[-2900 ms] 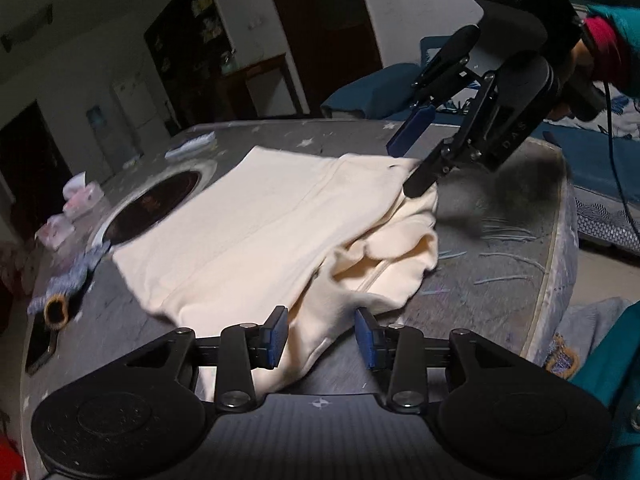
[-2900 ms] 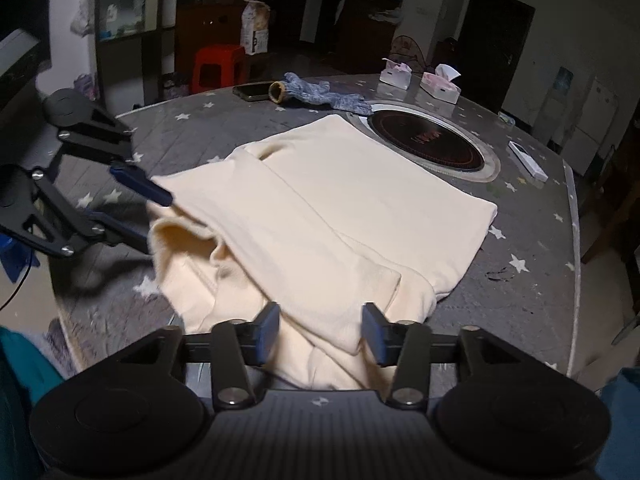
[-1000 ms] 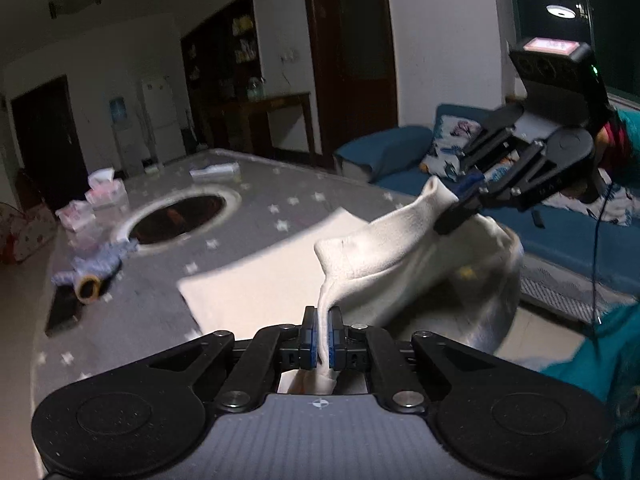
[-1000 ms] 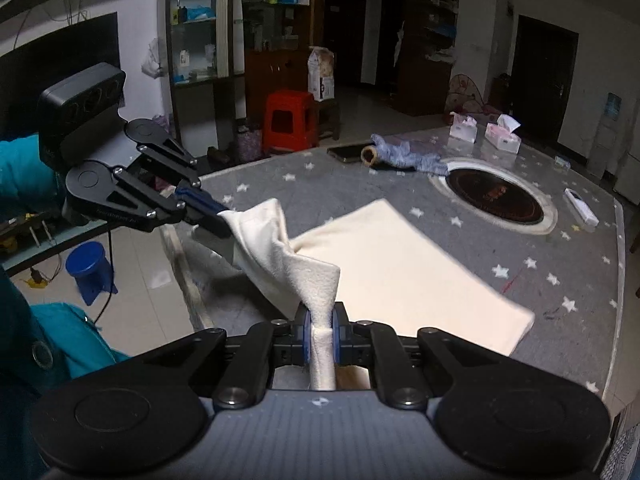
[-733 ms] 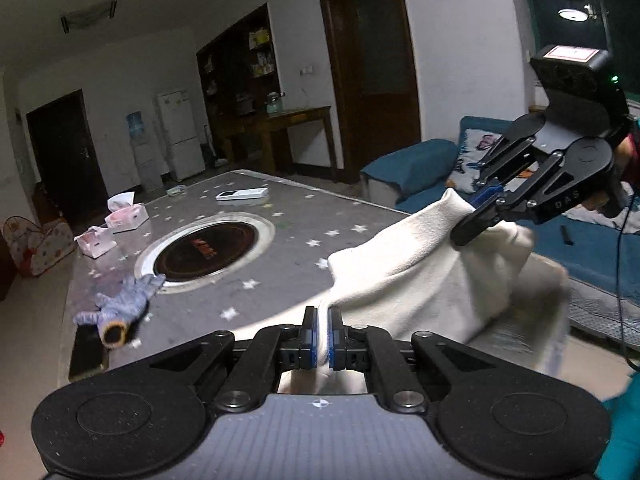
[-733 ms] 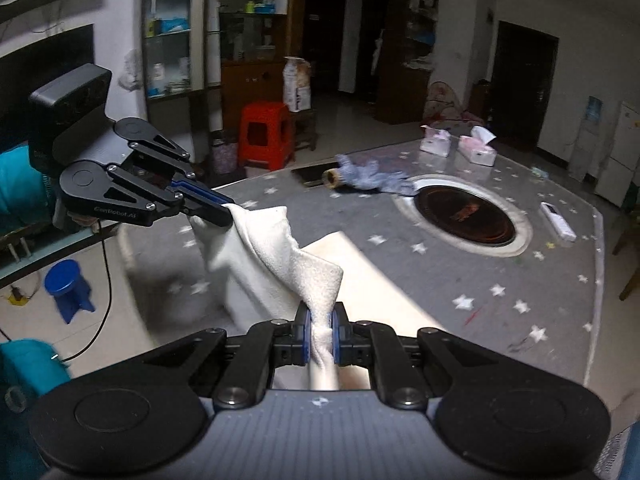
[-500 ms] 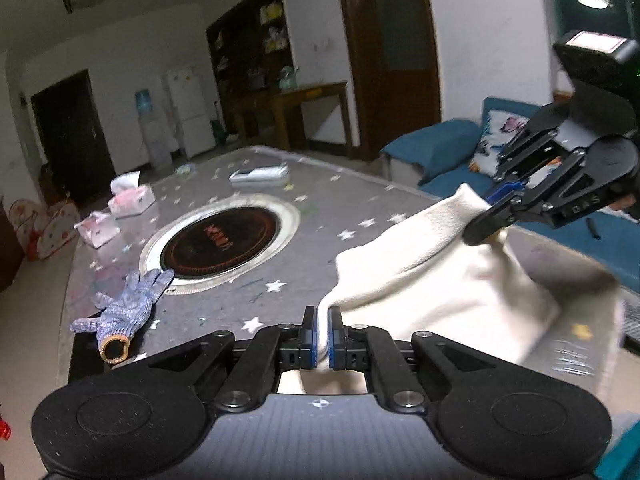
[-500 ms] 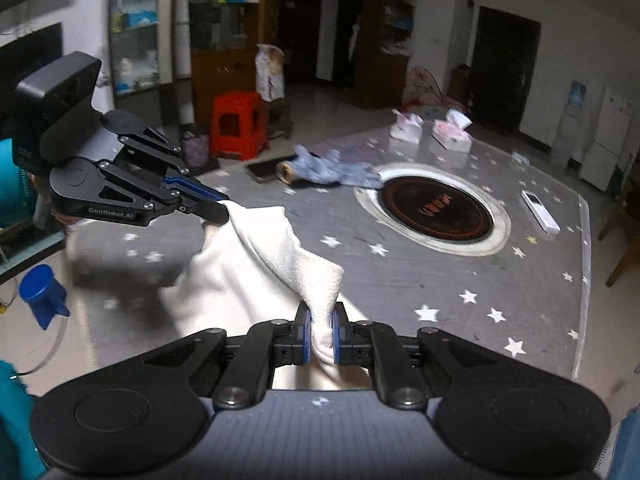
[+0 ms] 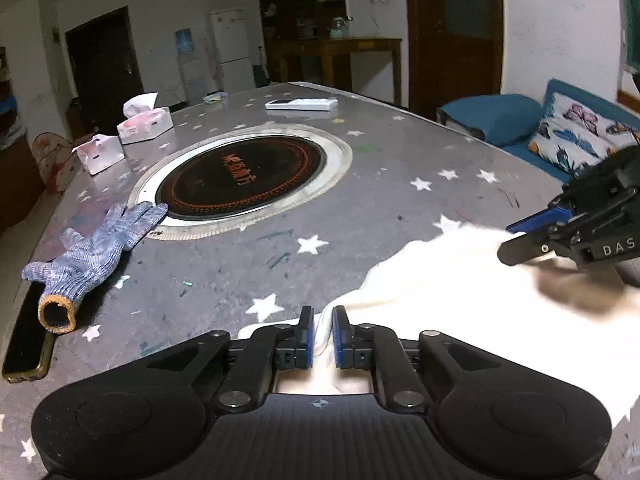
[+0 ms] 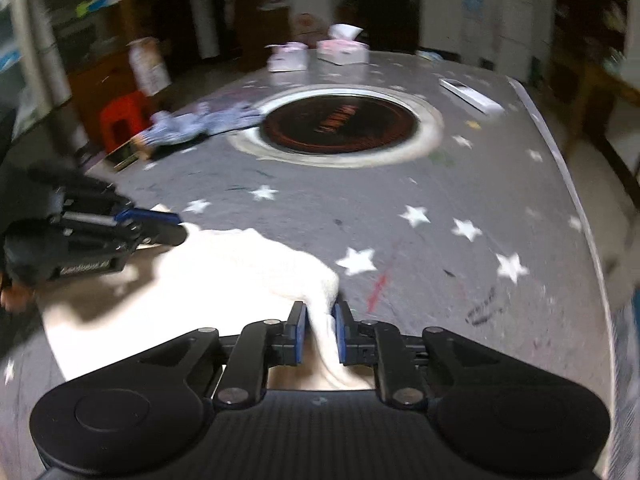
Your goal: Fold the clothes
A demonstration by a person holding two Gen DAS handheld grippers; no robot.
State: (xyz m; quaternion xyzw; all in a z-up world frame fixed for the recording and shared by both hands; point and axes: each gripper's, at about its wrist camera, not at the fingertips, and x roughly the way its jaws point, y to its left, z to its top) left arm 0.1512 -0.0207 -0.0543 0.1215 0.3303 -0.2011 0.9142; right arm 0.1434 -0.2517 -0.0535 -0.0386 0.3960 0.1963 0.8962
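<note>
A cream garment (image 9: 448, 288) lies low over the near part of the grey star-patterned table (image 9: 380, 184). My left gripper (image 9: 321, 336) has its jaws narrowly parted around a corner of the cloth. My right gripper (image 10: 318, 330) also has a fold of the cream garment (image 10: 240, 268) between slightly parted jaws. Each gripper shows in the other's view, the right gripper (image 9: 516, 240) at the right and the left gripper (image 10: 168, 226) at the left, both at the cloth's far edge. The right wrist view is motion-blurred.
A round black hotplate (image 9: 244, 176) is set in the table's middle. A blue knit glove (image 9: 92, 252) and a dark phone (image 9: 24, 340) lie at the left. Two pink tissue boxes (image 9: 144, 124) and a white remote (image 9: 300, 104) sit at the far side. A blue sofa (image 9: 560, 136) stands at the right.
Both grippers have carried the held cloth forward and down toward the table. The jaws of both, shut tight on the cloth before, now stand slightly apart.
</note>
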